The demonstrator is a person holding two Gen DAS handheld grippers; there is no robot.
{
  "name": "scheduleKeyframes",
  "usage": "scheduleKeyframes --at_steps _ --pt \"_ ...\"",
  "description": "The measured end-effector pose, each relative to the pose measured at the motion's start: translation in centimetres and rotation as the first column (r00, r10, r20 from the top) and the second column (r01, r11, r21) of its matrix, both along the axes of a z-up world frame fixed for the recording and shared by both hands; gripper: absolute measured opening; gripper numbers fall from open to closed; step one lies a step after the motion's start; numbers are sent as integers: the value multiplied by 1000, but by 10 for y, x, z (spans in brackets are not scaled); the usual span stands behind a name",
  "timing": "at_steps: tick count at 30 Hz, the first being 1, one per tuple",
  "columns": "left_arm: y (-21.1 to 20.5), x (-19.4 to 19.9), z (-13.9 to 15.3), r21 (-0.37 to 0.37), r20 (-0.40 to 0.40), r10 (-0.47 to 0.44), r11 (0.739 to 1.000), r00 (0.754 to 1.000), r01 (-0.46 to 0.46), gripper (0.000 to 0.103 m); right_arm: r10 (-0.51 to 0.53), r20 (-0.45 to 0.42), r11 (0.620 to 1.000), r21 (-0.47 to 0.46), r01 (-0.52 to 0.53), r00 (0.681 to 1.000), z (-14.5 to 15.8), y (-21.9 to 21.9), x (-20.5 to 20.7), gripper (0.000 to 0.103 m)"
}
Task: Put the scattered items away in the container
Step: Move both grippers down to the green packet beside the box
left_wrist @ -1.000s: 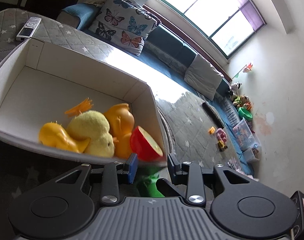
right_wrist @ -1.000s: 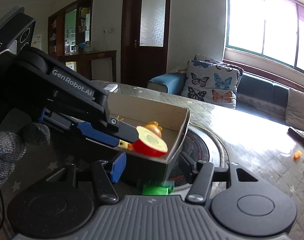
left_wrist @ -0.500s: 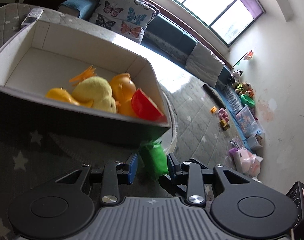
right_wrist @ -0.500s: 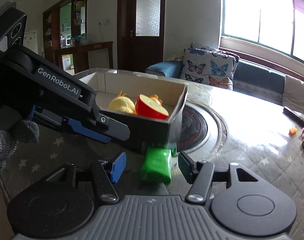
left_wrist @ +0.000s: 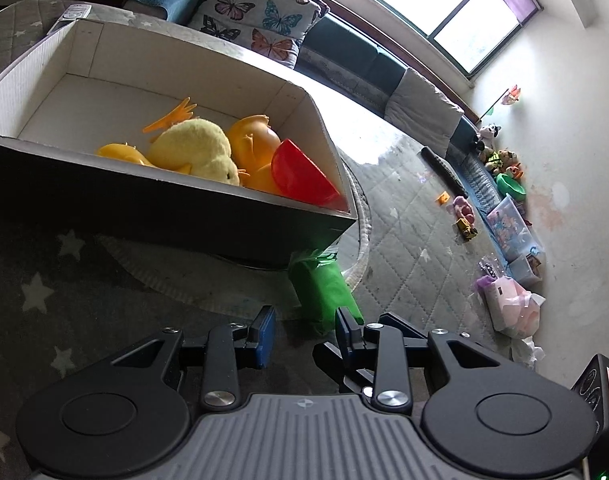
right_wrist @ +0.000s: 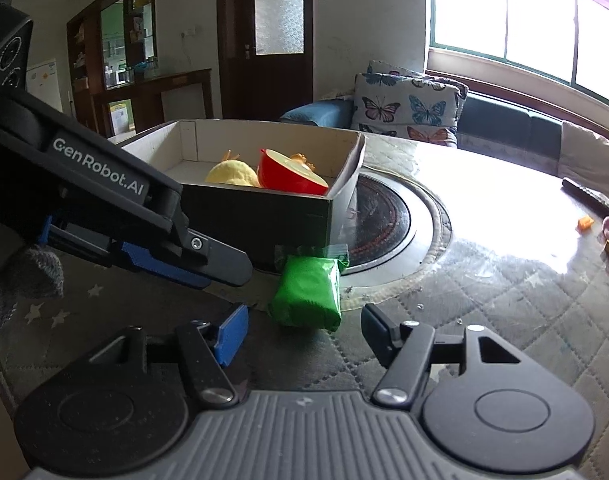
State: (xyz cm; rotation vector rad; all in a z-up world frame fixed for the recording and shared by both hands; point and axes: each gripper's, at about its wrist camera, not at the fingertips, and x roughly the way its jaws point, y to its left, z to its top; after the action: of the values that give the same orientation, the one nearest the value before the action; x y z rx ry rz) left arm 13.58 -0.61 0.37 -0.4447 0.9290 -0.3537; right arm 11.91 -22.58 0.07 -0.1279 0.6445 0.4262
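**Both grippers dropped toward the green packet**

Since a second earlier, both views had sunk from the box's rim to the green packet (right_wrist: 309, 292) on the bench (right_wrist: 504, 300), just beside the box (right_wrist: 264, 216). The right gripper (right_wrist: 304, 334) had just been widening its jaws, released, with the packet ahead of them. The left gripper (left_wrist: 302, 330) stood released too, one pad near the packet's end. Both closing together could collide or crush the soft packet. The left gripper's side read "GenRobot.AI".
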Motion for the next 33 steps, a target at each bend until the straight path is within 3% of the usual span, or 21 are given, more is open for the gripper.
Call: scheduleKeyframes --at_steps 20,24,28,33 --pt "10 20 -2 -16 -21 46 999 999 -47 35 0 -57 1000 0 0 998 -15 20 26 64" --pt "11 23 -3 -23 -29 53 998 998 -54 35 -5 -60 1000 -3 5 998 -17 22 28 60" --pt "11 25 -4 -45 -36 54 997 998 -56 35 -10 -62 1000 0 10 998 -16 20 27 47" --pt "9 26 -7 -72 -44 48 996 998 -51 35 -3 -67 1000 12 4 998 -14 16 22 45"
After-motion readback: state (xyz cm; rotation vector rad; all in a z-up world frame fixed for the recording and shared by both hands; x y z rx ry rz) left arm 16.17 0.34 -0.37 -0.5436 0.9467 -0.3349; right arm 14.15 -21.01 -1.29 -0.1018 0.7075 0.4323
